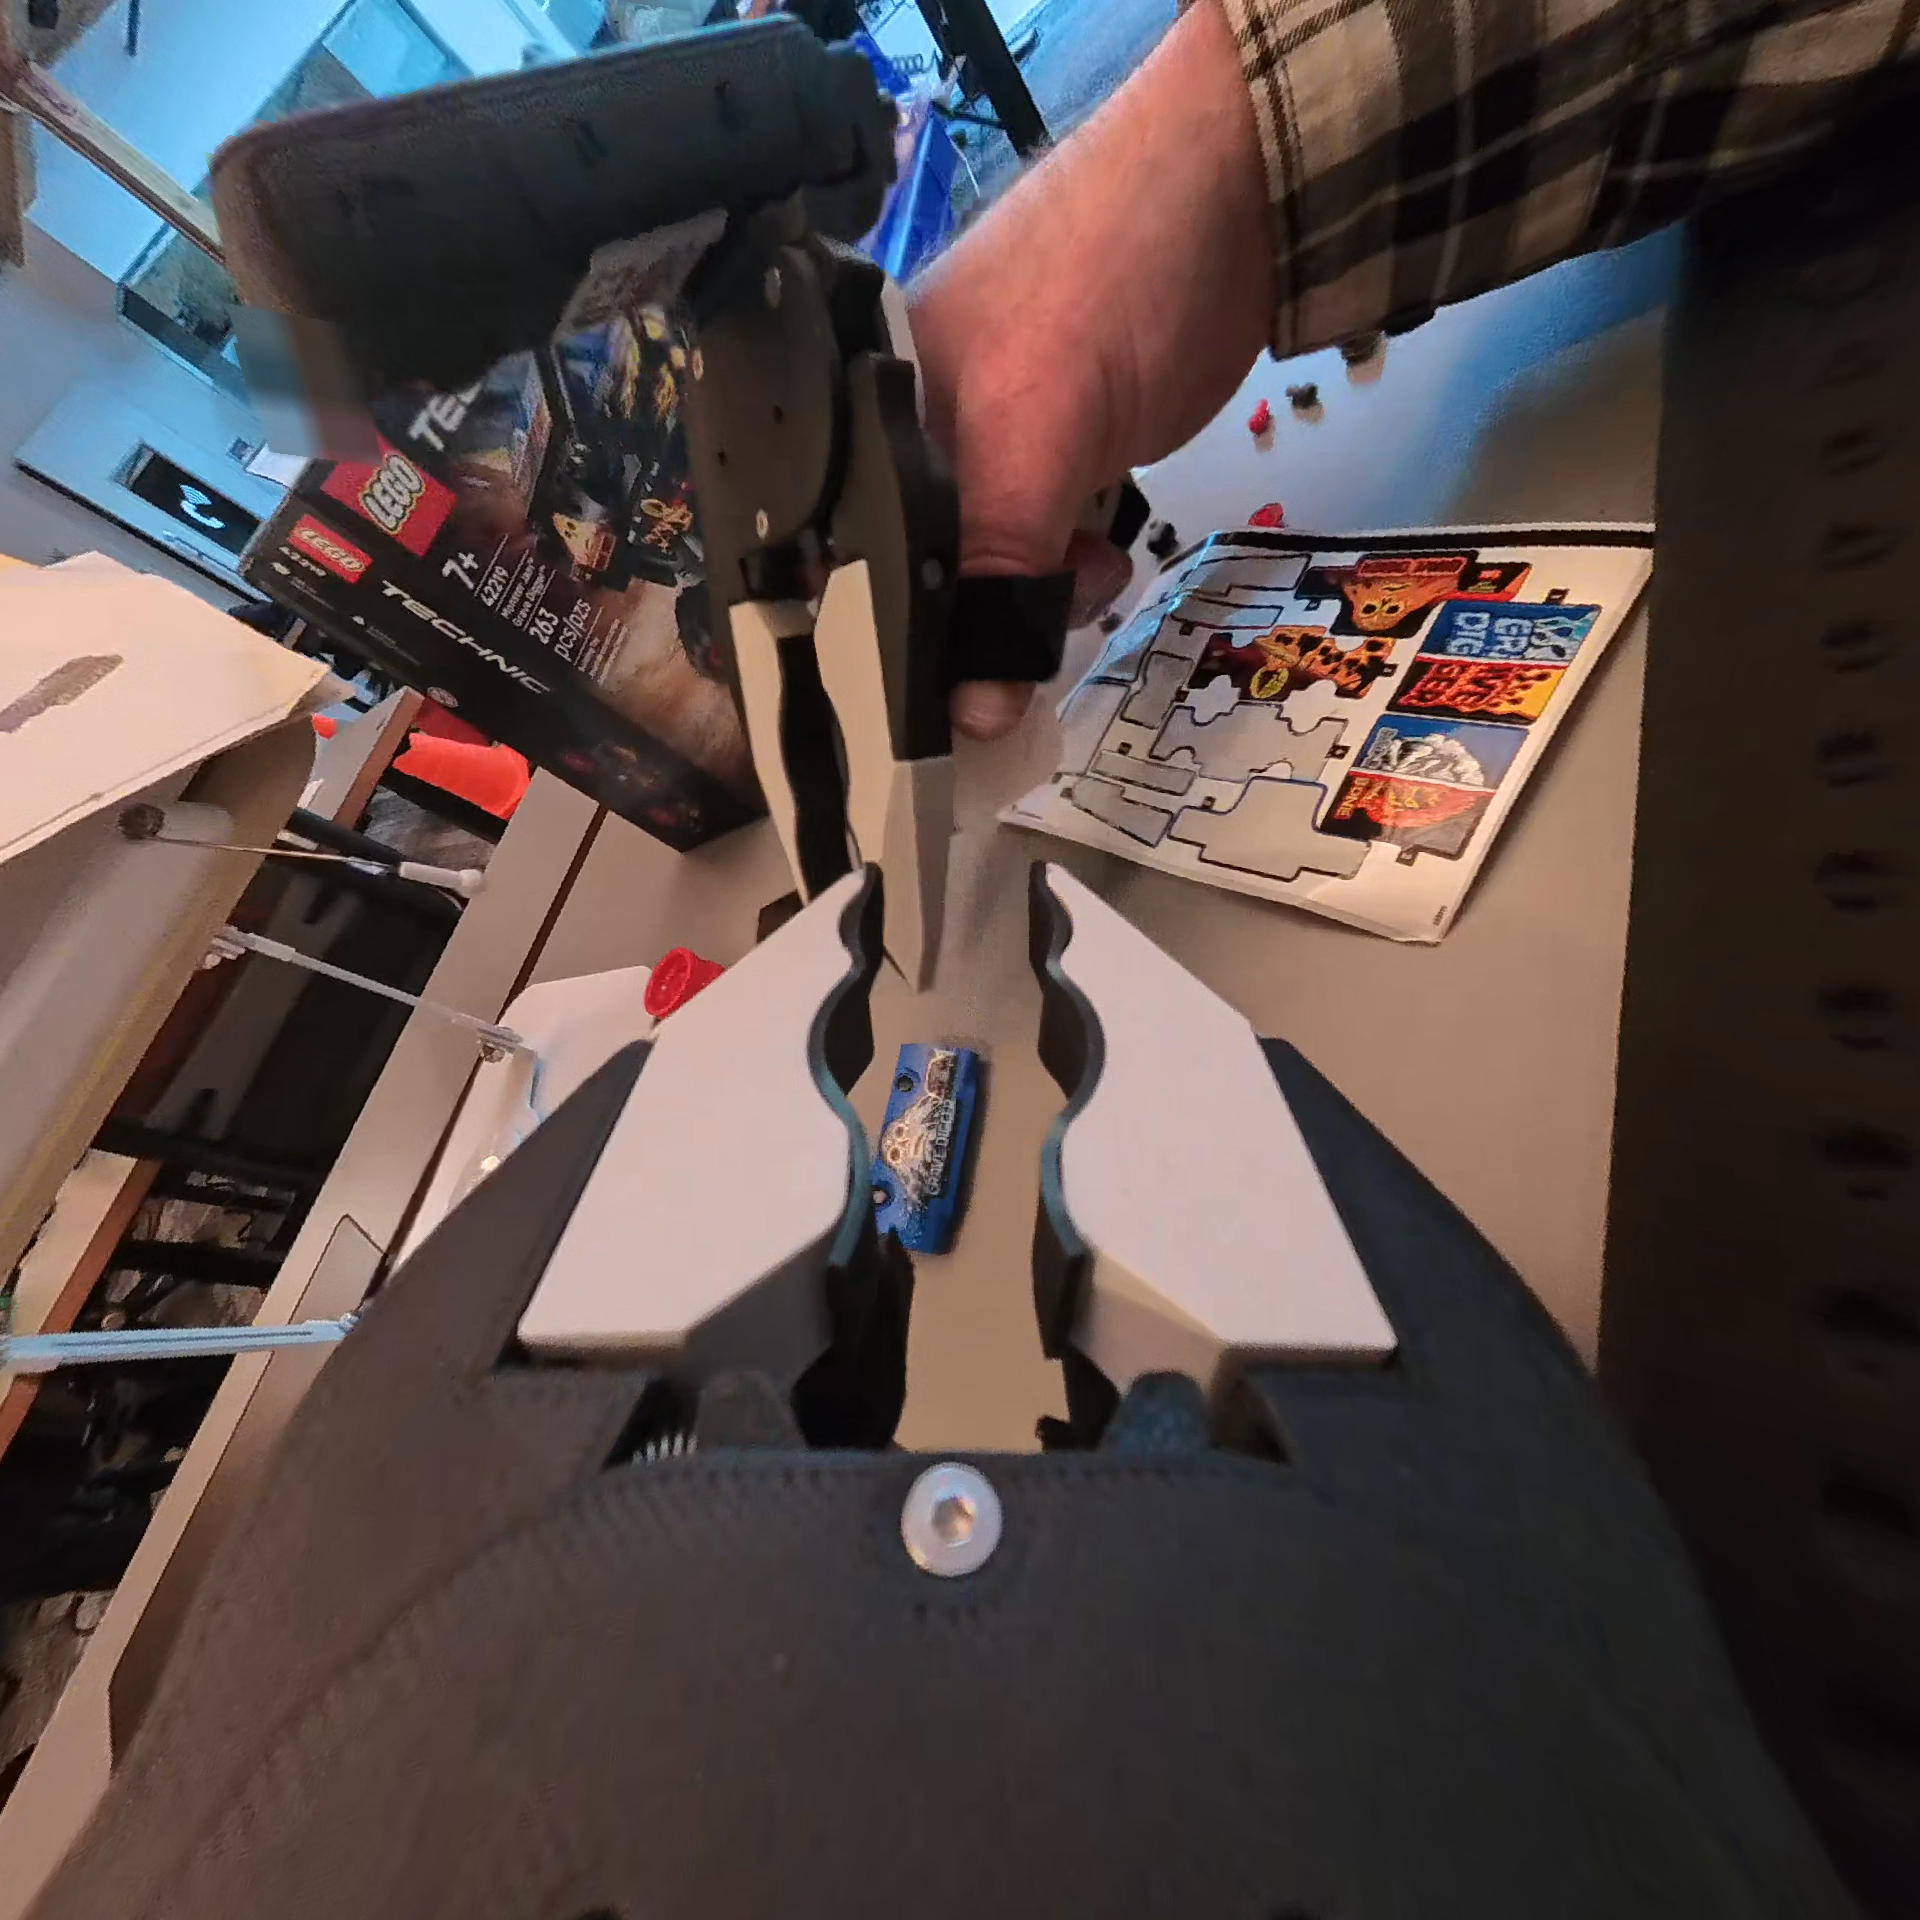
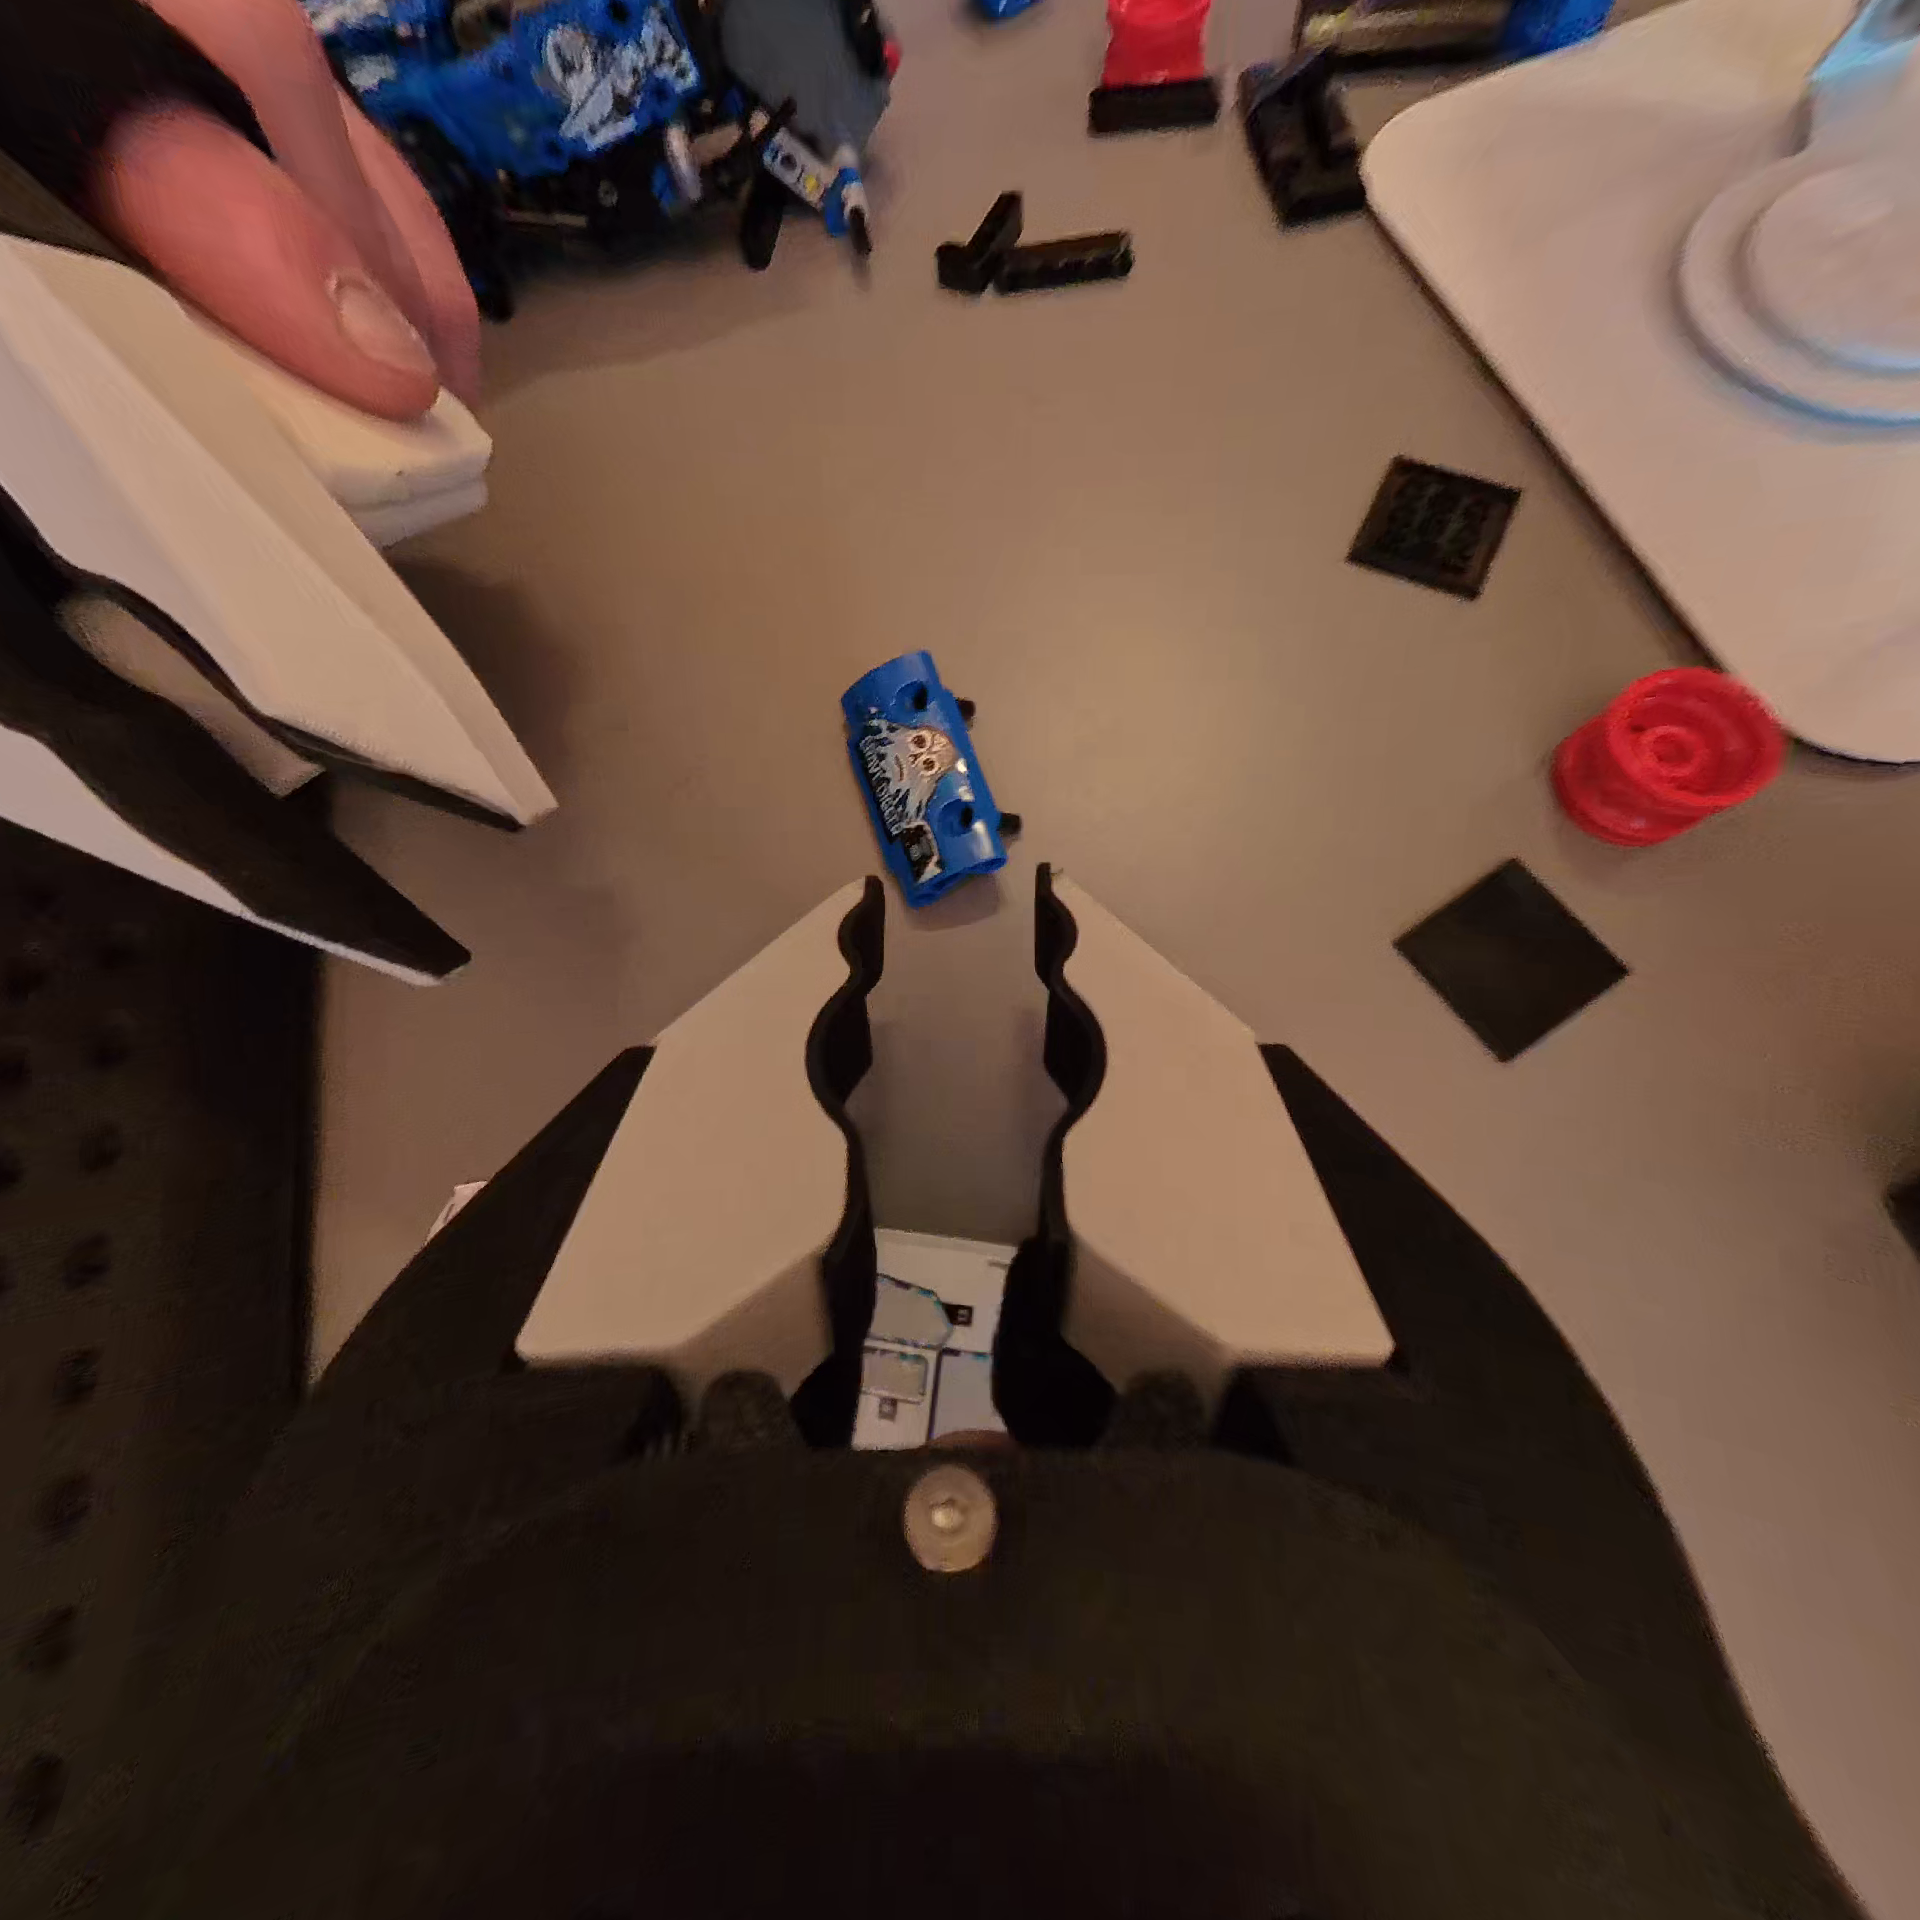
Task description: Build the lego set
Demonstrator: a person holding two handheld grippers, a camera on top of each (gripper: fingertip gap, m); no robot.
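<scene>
A small blue Lego panel [image 1: 930, 1148] with a printed sticker lies flat on the grey table [image 2: 1143, 644]. In the left wrist view it shows in the gap between my left gripper's [image 1: 954, 883] open fingers, untouched. My right gripper [image 1: 883, 935], held by a hand [image 1: 1091, 343], points down at the table just beyond the panel, jaws apart and empty. In the right wrist view the panel [image 2: 925, 779] lies just ahead of the right gripper's [image 2: 956, 894] open fingertips. The left gripper [image 2: 499, 888] comes in from the left.
A sticker sheet [image 1: 1351, 727] lies to the right and the Lego box [image 1: 499, 592] stands behind. A half-built blue model [image 2: 561, 104], black beams [image 2: 1029, 255], a red wheel [image 2: 1662, 753], two black square pieces [image 2: 1507, 956] and a white base [image 2: 1558, 312] surround the panel. Across from one pair of fingers to the other is roughly 8 cm. My right gripper's tips are some 12 cm from the red wheel [image 2: 1662, 753]. The left camera catches it too, in the left wrist view [image 1: 682, 979].
</scene>
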